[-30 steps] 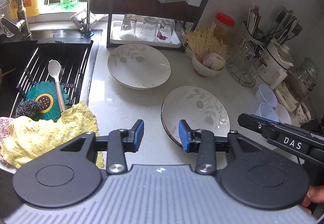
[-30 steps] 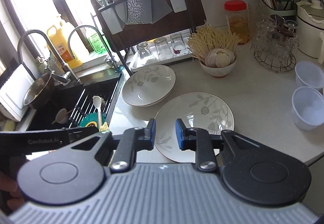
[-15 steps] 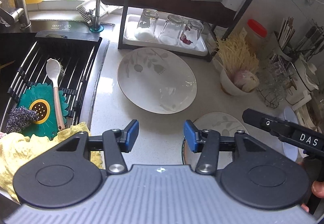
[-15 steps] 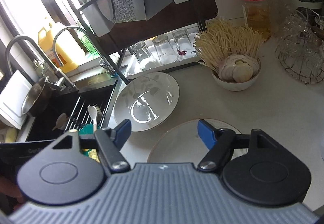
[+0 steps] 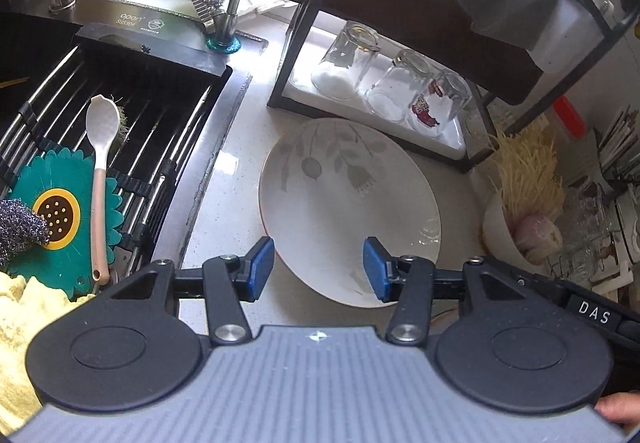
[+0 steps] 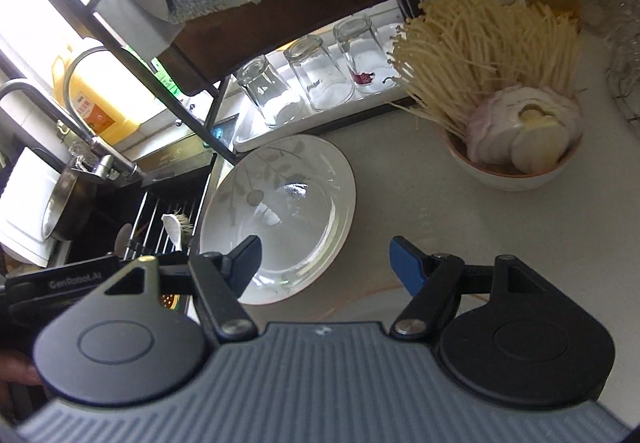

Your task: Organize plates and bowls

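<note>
Nearer plate (image 6: 376, 303) now mostly hidden, blurred

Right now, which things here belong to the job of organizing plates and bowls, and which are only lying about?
Belong to the job:
leaf-pattern plate
second plate, only its rim showing
left gripper, open
right gripper, open

Lying about:
three upturned glasses
mushroom bowl
white spoon
yellow cloth

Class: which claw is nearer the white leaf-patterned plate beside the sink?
Left. The left claw straddles the white leaf-patterned plate at its near rim; the right claw hangs just right of its rim.
</note>
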